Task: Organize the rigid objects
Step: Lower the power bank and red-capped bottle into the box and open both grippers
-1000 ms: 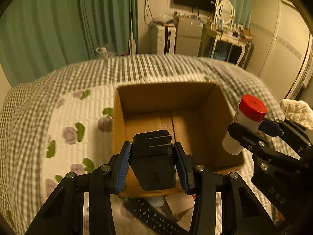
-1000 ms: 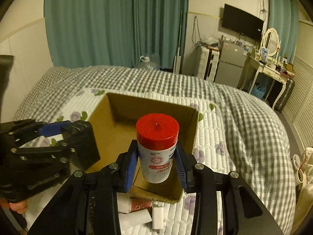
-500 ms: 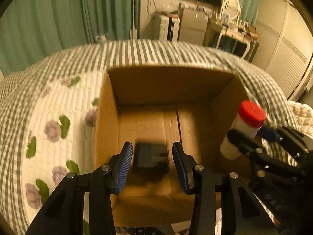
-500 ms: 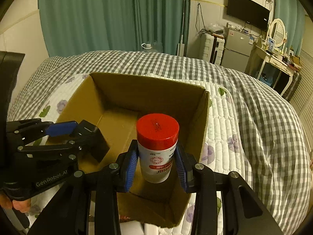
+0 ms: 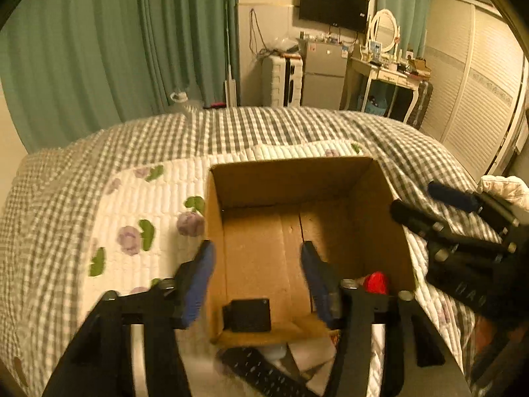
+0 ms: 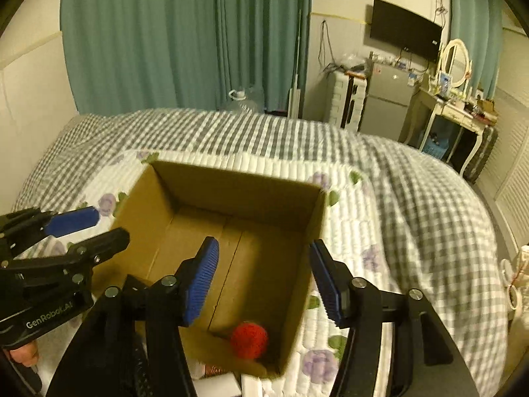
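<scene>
**A:** Both things look to be in the cardboard box on the bed already. What makes the next bit go well?

**B:** I'd lift both tongs straight up, clear of the box walls, before reaching for the remote and packets lying on the near side of the box. Dragging sideways could catch the rim and shift the box on the soft quilt.

**A:** And the tongs themselves?

**B:** The left tongs are spread wide and empty, hanging over the box's near left part, touching nothing. The black block lies on the floor of the box against the near wall. The right tongs are released too, gaping over the near right part; the red-capped bottle lies in the near right corner.
</scene>
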